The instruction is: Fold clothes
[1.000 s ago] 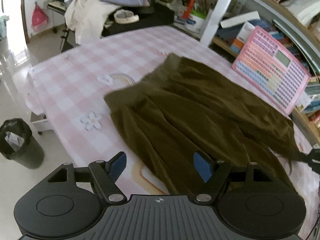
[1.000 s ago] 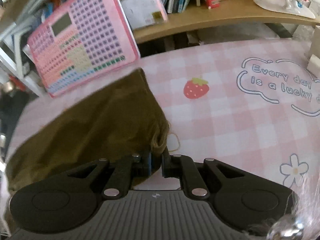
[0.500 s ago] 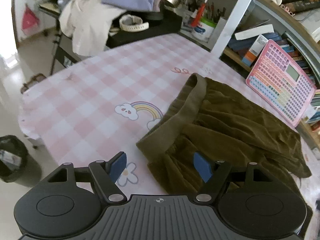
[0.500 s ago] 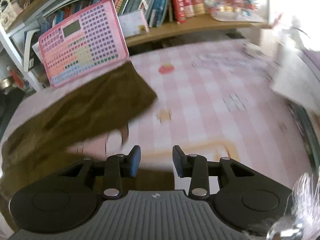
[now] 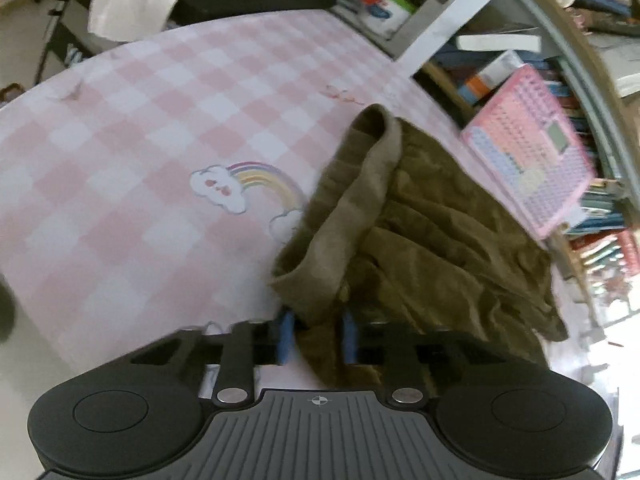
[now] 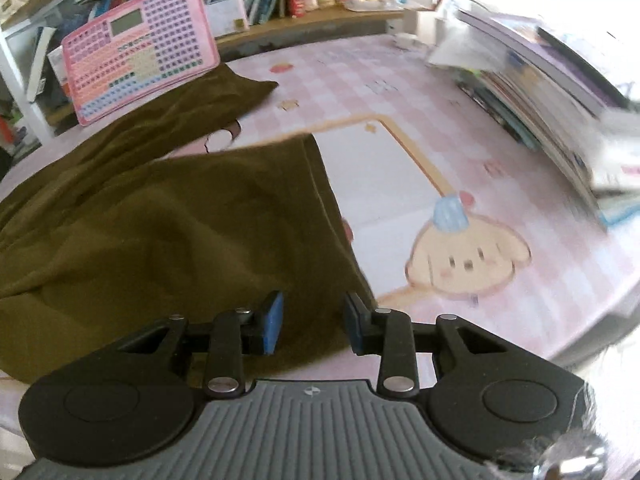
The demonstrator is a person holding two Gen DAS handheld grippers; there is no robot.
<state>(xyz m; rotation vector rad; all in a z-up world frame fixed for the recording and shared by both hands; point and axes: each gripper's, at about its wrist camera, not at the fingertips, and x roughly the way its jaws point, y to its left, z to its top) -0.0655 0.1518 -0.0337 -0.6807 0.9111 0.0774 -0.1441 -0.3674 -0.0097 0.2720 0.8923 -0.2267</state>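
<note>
My left tongs (image 5: 316, 334), just closing, pinch the waistband of the olive skirt (image 5: 432, 240) at six o'clock on the pink checked surface (image 5: 120, 152); my right tongs (image 6: 314, 322) stand part open over its hem, gripping nothing.

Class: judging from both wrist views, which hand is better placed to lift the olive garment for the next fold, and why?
Left, probably. The left gripper has just been closing, its jaws now pinching the olive garment below its waistband. The right gripper has open jaws with cloth between them, not pinched.
</note>
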